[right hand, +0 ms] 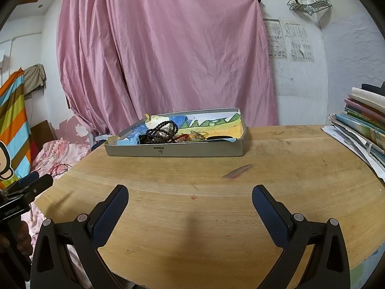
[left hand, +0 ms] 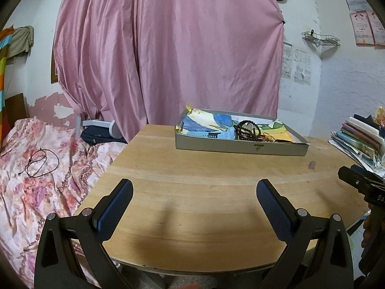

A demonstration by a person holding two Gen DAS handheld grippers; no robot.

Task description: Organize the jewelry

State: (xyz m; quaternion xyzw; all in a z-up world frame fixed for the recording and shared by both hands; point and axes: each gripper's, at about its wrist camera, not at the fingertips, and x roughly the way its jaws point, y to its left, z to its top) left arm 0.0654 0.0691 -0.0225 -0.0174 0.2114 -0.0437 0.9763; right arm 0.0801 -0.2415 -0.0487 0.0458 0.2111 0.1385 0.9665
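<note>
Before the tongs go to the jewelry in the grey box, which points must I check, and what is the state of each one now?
1. Left tongs open and empty: ok.
2. Right tongs open and empty: ok.
3. Table bare between tongs and grey box: ok.
4. Dark bead bracelet lying on top, reachable: ok.
5. Beads free of the other pieces: cannot tell.
6. All jewelry in the box: not ok, a black cord lies on the bed.

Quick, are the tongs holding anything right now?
Left tongs: open, holding nothing, above the wooden table.
Right tongs: open, holding nothing.
</note>
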